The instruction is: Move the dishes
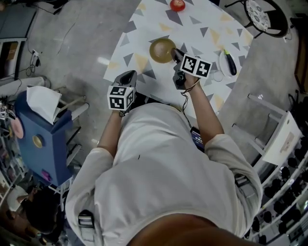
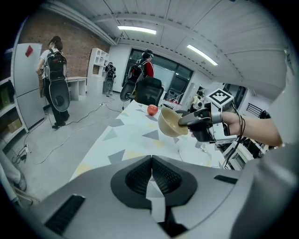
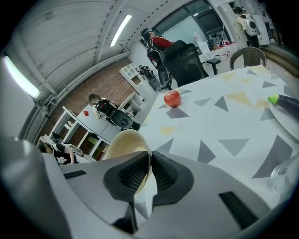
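A tan bowl (image 1: 161, 50) hangs tilted over the near part of the table with the triangle-patterned cloth (image 1: 202, 29). My right gripper (image 1: 176, 54) is shut on its rim. In the right gripper view the rim of the bowl (image 3: 122, 148) sits pinched between the pads of that gripper (image 3: 150, 161). My left gripper (image 1: 126, 78) is at the table's near left edge, apart from the bowl. Its jaws (image 2: 152, 170) are shut with nothing between them. From it I see the bowl (image 2: 170, 123) held in the air by the right gripper (image 2: 189, 121).
A red apple (image 1: 177, 5) lies at the table's far end. A white plate (image 1: 222, 66) with a dark long vegetable (image 1: 230, 62) is at the right edge, a clear glass (image 3: 283, 179) near it. A blue cart (image 1: 41, 144) stands left, a white chair (image 1: 284, 139) right.
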A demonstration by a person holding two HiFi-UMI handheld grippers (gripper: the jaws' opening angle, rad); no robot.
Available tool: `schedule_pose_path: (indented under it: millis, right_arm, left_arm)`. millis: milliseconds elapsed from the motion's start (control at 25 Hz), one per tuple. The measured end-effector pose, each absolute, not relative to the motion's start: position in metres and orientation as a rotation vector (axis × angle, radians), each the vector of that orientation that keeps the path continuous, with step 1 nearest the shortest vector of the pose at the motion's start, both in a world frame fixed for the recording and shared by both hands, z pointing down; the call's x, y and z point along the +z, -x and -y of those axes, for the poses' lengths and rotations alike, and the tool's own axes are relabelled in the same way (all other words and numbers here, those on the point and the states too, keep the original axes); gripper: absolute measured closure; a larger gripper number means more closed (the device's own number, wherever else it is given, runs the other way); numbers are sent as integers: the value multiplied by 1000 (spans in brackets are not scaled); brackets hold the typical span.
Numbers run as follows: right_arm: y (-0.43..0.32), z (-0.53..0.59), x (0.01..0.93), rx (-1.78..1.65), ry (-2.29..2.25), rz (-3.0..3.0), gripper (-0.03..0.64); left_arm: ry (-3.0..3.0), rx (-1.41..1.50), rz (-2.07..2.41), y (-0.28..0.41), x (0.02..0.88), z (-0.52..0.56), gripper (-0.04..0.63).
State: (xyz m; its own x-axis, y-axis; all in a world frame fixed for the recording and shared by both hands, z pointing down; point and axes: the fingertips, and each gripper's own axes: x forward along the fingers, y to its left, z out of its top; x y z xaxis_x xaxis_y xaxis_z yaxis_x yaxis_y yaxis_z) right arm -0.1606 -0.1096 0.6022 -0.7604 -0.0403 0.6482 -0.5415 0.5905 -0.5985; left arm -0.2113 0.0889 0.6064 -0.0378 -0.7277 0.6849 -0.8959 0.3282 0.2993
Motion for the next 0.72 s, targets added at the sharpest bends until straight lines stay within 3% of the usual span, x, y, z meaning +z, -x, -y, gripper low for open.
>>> schedule_pose_path:
  millis: [720]
  right_arm:
    - [165, 123, 662, 1320, -537, 2047, 595]
  left_arm:
    - [-1399, 276, 1785, 201, 620, -91, 575]
